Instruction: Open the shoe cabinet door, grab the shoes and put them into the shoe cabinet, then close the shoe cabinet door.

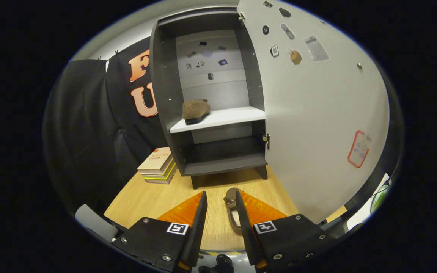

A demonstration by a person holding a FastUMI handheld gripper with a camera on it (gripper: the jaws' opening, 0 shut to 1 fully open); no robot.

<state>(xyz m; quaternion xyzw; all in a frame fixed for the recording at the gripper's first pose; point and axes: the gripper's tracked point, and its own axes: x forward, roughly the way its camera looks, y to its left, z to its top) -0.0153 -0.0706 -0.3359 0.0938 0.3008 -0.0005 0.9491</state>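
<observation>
On the wooden table [146,197], before the open shoe cabinet [211,113]: one brown shoe [233,212], long axis running toward the cabinet, between the gripper [221,206] fingers, hugging the right one. Fingers spread, gripping nothing. Its mate [195,110] sits on the white shelf [233,115].

The gripper [220,203] points level and forward, its two fingers parted with a clear gap between them.

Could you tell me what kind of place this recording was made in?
Probably a staged recording booth, not a home: a small shoe cabinet stands on a wooden table before a black cloth wall. The gripper is open.
</observation>
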